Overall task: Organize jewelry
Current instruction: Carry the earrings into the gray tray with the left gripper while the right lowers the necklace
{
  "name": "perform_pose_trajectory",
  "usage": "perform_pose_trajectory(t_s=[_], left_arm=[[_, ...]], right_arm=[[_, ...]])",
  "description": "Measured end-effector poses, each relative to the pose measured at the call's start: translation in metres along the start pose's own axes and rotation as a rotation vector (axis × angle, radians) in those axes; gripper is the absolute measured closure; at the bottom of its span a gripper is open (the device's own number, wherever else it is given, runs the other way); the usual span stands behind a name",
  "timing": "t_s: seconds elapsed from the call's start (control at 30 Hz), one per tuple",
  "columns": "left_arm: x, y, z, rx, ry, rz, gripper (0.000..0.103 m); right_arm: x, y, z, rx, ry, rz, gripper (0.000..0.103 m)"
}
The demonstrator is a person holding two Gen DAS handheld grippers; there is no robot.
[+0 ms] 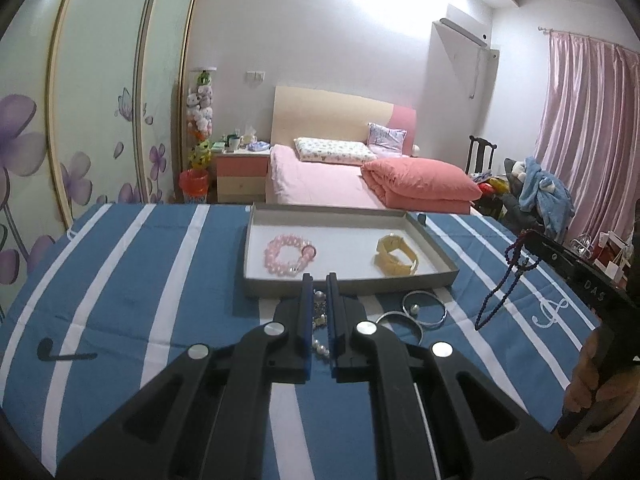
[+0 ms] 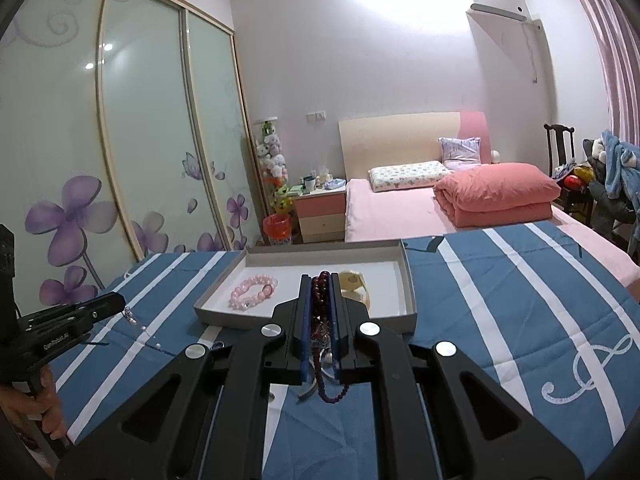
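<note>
A shallow grey tray [image 1: 352, 282] [image 2: 408, 280] sits on the blue striped cloth. In it lie a pink bead bracelet [image 1: 288, 254] [image 2: 253, 290] and a gold band [image 1: 396, 258] [image 2: 354, 285]. My left gripper [image 1: 319, 280] is shut on a pearl and silver necklace [image 1: 320, 320], just before the tray's near edge; the same necklace dangles from it in the right wrist view [image 2: 134, 320]. My right gripper [image 2: 321, 280] is shut on a dark purple bead necklace [image 2: 320, 312], held above the cloth; its strand hangs at the right in the left wrist view [image 1: 504, 280].
Silver bangles [image 1: 424, 308] lie on the cloth right of my left gripper, in front of the tray. Behind the table are a bed with a pink quilt [image 1: 420, 184], a nightstand [image 1: 240, 172] and a wardrobe [image 1: 100, 120].
</note>
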State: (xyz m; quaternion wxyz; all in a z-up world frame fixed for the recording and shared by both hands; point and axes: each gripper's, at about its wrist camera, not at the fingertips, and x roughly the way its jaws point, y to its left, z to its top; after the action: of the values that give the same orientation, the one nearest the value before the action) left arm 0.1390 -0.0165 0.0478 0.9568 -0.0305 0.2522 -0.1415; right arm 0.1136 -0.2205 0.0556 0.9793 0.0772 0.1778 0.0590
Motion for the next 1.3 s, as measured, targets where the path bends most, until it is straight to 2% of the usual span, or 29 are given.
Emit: perform_pose_trajectory(t_s=[0.73,1.03,1.3], left_arm=[[0.012,-0.018,0.039,0.004,-0.107,-0.017,0.096],[0.043,-0.023,0.054,0.016,-0.105,-0.015,0.096],[0.086,-0.017,0.067,0.011,-0.079,-0.018,0.096]], right_arm=[[0.026,0.002,0.028,-0.018,-0.081,-0.011,0.094],[0.051,0.0,0.035,-0.022,-0.07,-0.014,0.094],[0.083,0.001,0.042,-0.025,-0.038,-0.01,0.094]])
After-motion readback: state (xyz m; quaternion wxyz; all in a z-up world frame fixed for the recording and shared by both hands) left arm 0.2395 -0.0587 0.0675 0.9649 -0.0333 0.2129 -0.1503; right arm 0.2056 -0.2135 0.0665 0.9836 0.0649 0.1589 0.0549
